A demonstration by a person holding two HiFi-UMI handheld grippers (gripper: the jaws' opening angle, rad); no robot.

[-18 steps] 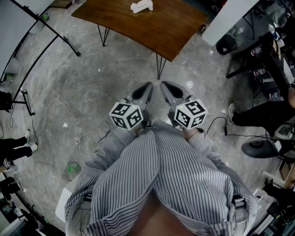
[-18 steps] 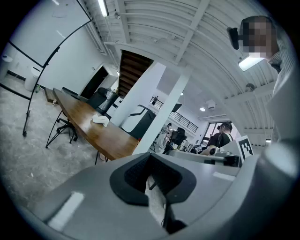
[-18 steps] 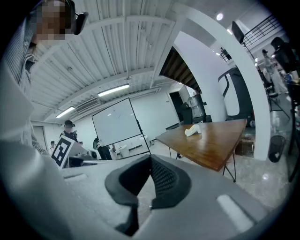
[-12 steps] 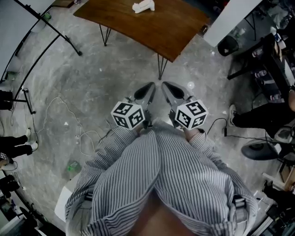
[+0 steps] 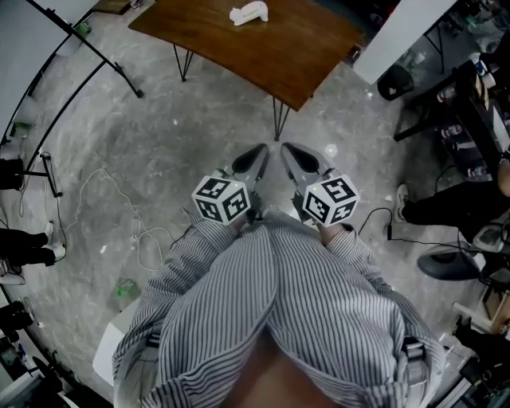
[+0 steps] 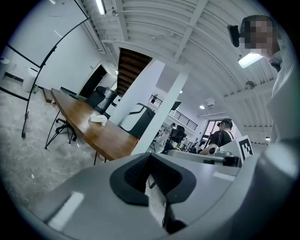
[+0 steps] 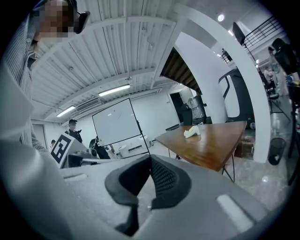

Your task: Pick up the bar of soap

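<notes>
A white bar of soap (image 5: 249, 13) lies on the far part of a brown wooden table (image 5: 295, 56), well ahead of both grippers. It also shows small in the left gripper view as a white lump (image 6: 98, 118), and in the right gripper view (image 7: 192, 131). My left gripper (image 5: 259, 151) and right gripper (image 5: 288, 150) are held side by side close to the striped shirt, above the floor and short of the table. Both are shut with nothing between their pads (image 6: 140, 174) (image 7: 161, 180).
The table stands on thin black hairpin legs (image 5: 277, 119) on a grey marbled floor. A black stand (image 5: 96, 60) slants at the left, with white cables (image 5: 139, 243) on the floor. Desks, chairs and a seated person's legs (image 5: 446, 203) fill the right side.
The view has drifted slightly, so the table and soap sit a touch further right and lower. Both grippers keep their place and stay shut.
</notes>
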